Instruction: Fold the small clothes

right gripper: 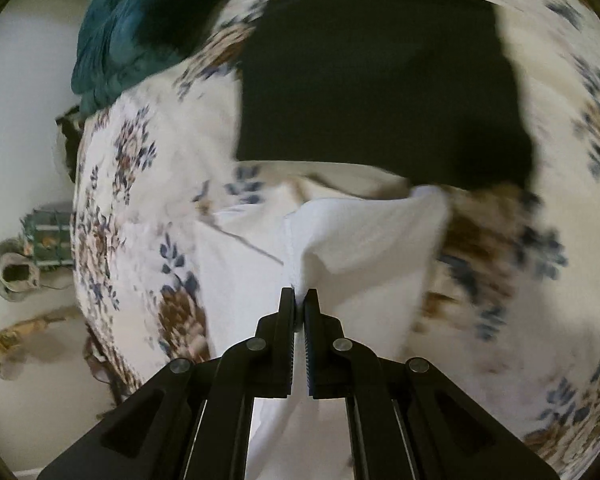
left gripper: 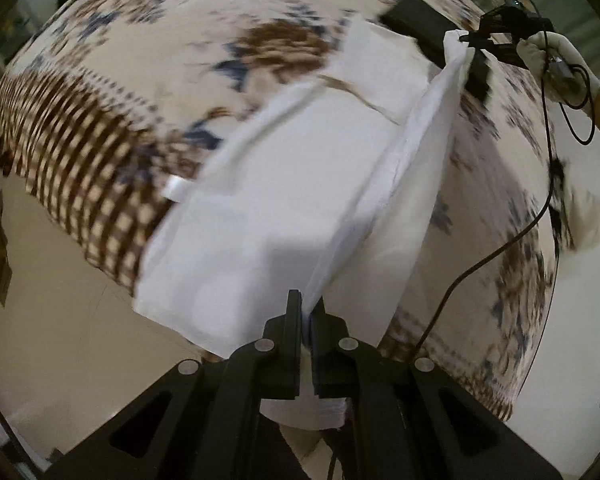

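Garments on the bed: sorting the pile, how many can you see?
3: white garment held up by both hand-held grippers, black one flat beyond it, teal one at the bed edge. Others may be hidden.

Lying open to the left of the white garment: floral bedspread. Blocking beyond: black cloth, teal bundle.

Right hand-held gripper pinches white garment — over floral bedspread.
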`<state>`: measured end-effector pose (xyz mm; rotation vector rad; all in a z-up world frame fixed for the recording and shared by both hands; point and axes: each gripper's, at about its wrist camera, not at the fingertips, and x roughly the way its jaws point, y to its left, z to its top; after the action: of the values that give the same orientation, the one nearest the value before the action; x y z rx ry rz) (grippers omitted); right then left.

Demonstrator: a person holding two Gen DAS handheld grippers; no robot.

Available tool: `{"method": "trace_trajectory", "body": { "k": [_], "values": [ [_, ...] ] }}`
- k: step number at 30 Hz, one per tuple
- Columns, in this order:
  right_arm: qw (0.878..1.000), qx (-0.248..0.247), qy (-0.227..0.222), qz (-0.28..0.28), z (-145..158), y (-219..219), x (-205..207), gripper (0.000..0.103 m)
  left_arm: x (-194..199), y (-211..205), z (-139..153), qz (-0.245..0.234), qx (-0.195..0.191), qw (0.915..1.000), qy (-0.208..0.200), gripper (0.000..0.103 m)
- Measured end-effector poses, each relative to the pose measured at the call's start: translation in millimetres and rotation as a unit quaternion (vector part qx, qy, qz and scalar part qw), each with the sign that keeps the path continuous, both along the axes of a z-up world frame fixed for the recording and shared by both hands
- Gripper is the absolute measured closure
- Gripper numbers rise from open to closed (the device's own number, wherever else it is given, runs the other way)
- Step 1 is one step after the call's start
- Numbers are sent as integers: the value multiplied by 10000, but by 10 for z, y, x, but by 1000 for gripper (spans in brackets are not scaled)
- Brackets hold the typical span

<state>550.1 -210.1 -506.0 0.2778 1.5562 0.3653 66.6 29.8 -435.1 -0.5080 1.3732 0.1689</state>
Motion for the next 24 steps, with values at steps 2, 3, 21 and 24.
{"method": "trace_trajectory", "body": {
  "k": [2, 3, 21, 24],
  "values": [
    [9998, -170, -38, 88, -88, 385, 81, 99, 5, 269, -129, 169, -105, 9998, 65, 101],
    [9996, -256, -27, 88, -155, 588, 120, 99, 11, 359, -194, 240, -145, 9996, 105, 101],
    [9983, -346, 472, -45, -707, 1243, -191, 50, -143, 1540, -1059, 591, -1415, 9854, 735, 48],
    [9984, -329, 468, 51, -525, 1001, -733, 48, -116, 1577, -1037, 401, -1450, 9858, 741, 47]
  ]
}}
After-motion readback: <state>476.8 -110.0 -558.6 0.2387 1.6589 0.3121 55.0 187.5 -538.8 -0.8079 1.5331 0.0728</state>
